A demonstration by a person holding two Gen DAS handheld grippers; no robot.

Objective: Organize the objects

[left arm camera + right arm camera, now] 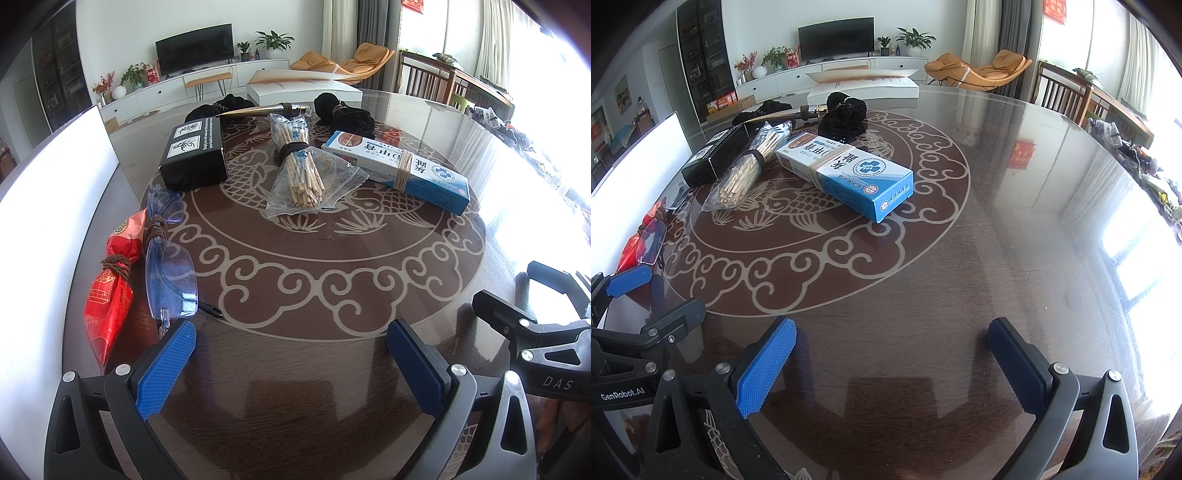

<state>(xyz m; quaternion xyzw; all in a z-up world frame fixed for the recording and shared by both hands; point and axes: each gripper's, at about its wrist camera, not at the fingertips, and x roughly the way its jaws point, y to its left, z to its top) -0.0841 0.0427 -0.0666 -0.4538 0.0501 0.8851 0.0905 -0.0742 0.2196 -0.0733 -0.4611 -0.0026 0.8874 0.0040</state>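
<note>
The left gripper (291,350), with ribbed blue pads, was found spread wide and holding nothing; the right gripper (892,354) was found likewise, both above the glossy round table (332,369). Rimless glasses (168,258) and a red foil packet (110,291), each cord-bound, were noted at the left edge. A wrapped stick bundle (301,171), a banded blue-white carton (846,173) and a black box (195,153) were recorded mid-table.
</note>
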